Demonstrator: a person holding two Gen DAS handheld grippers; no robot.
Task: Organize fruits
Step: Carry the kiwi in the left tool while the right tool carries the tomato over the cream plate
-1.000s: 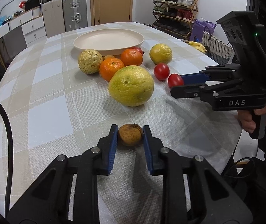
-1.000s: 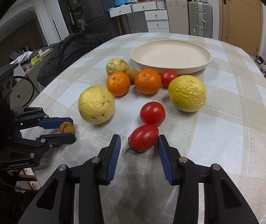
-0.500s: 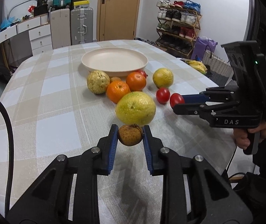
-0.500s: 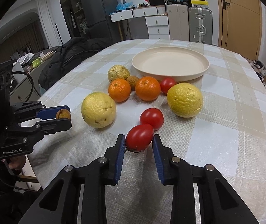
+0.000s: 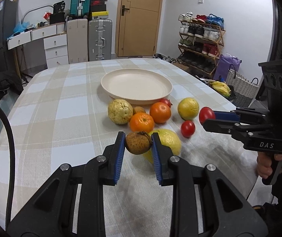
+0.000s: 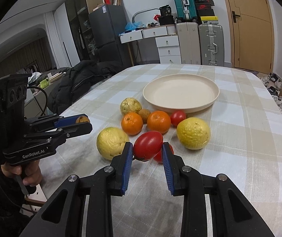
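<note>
Holding one fruit apiece, both grippers hang above the near end of the table (image 5: 48, 106). The left gripper (image 5: 138, 145) is clamped narrow on a small brown fruit (image 5: 138, 142), pads (image 5: 120, 146) at its widest girth, stem end up. The right gripper (image 6: 147, 151) pinches a red tomato (image 6: 148, 146) across its middle, tilted between the blue pads (image 6: 127, 158).

The brown fruit looks dry, rough-skinned and light, so it should sit firm in a side grip. The tomato is smooth, glossy and soft; I judge it likely to slip or bruise under a hard squeeze, so a gentle hold at the broadest part suits it best.

Beyond them lie two oranges (image 6: 132, 123), three yellow-green citrus (image 6: 193, 133), another tomato (image 6: 178, 117) and a second brown fruit (image 6: 145, 114), clustered just before the plate (image 6: 216, 96), which holds nothing yet. One more tomato (image 5: 188, 128) rests on the cloth near the right gripper.
</note>
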